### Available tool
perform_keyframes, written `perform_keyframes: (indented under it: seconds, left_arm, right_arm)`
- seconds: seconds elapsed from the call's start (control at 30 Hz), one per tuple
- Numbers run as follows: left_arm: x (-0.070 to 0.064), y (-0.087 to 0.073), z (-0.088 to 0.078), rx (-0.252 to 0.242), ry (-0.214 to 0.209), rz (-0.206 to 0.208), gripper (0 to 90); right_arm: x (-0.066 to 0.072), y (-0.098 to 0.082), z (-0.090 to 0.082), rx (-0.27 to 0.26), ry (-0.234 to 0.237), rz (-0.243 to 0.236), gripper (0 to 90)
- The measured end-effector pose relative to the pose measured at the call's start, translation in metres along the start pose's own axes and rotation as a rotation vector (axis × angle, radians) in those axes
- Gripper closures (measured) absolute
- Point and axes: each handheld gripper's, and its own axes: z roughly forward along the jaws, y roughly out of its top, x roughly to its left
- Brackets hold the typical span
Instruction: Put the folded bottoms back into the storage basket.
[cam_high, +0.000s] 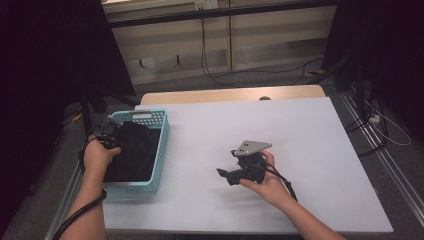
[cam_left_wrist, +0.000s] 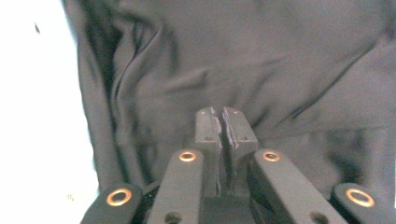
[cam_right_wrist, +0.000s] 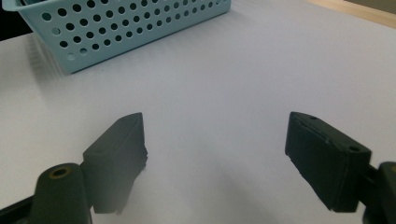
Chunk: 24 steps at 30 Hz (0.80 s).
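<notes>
The left gripper (cam_high: 107, 136) sits at the near-left rim of the light blue basket (cam_high: 161, 150), over the black cloth (cam_high: 131, 150) that lies inside it; in the high view the person's hand hides its tips; in the left gripper view the jaws stand pressed together with only a hairline gap, nothing visibly between them, the cloth (cam_left_wrist: 243, 60) just beyond; whether the tips touch it is hard to tell; the basket's far rim is partly covered by a bulge of the cloth. Right of the basket the white table (cam_high: 300, 130) lies bare up to its right edge; there the right gripper (cam_high: 226, 175) points toward the basket, jaws spread wide and holding nothing.
</notes>
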Motion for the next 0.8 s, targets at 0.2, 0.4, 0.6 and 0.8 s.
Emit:
perform_keyframes:
  seconds: [0.2, 0.4, 0.6, 0.8]
  left_arm:
    - [-0.022, 0.014, 0.009, -0.02, -0.043, 0.046, 85.0]
    - [-0.03, 0.013, 0.034, 0.015, -0.096, 0.015, 88.8]
    - [-0.037, 0.019, 0.04, -0.024, -0.105, 0.013, 89.5]
    - [-0.029, 0.011, 0.032, 0.006, -0.091, -0.003, 90.0]
  right_arm:
    - [0.0, 0.0, -0.001, -0.001, 0.002, 0.004, 19.6]
    - [-0.001, -0.003, -0.006, -0.007, 0.0, 0.006, 19.7]
    - [-0.007, -0.006, -0.011, -0.008, -0.023, 0.02, 19.8]
    - [-0.008, -0.007, -0.018, -0.017, -0.029, 0.023, 19.8]
